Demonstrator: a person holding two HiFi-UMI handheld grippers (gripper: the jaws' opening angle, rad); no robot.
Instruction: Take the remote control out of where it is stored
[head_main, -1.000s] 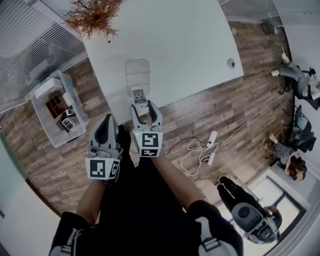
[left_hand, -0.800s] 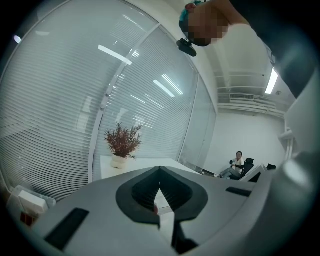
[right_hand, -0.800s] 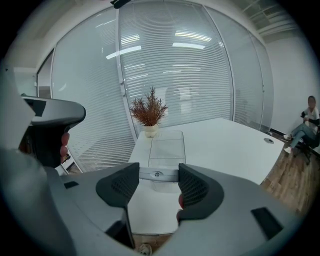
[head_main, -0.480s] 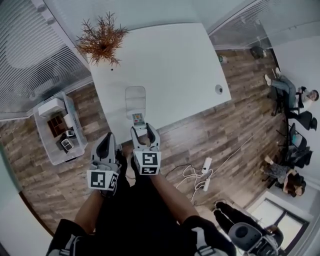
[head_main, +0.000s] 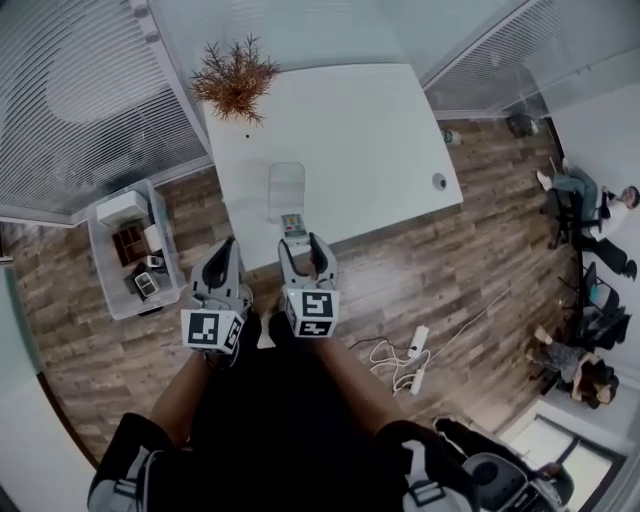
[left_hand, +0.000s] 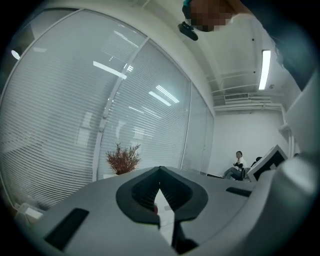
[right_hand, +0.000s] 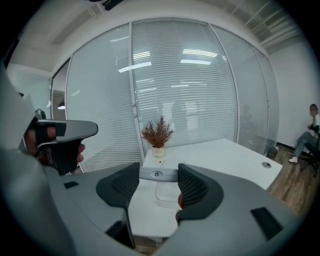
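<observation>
1. Grey moulded plastic with dark ribbed pads: the left gripper (head_main: 224, 250) is nearest the person and to the left of the clear container (head_main: 287, 175). Its jaws are together with nothing between them. It is the farther of the two from the container.
2. The right gripper (head_main: 305, 243) has the same build. Its jaws stand wide, and the remote control (head_main: 293, 224) bridges the gap at their tips. The remote's end face meets both pads (right_hand: 192, 187) as far as the right gripper view shows. This is judged a grip across the remote's width, not an empty opening.
3. The remote control is a slim silver-grey slab, hard and smooth, with coloured buttons on its upper face and a small round window in its end. It sits just on the near side of the container, apparently outside it. Whether it rests on the surface or is lifted clear cannot be told. Its long axis runs from the jaws straight toward the container, in line with the fingers. The coming move is therefore judged a straight draw back along that axis, and the smooth narrow sides could let it pivot.
4. The container is transparent, thin-walled and round-cornered. It looks empty and lies on the matt white table (head_main: 360, 130).
5. Beyond the container, to its far left, stands a dry russet plant (head_main: 235, 78). Behind the plant are pale slatted blinds (head_main: 90, 90).
</observation>
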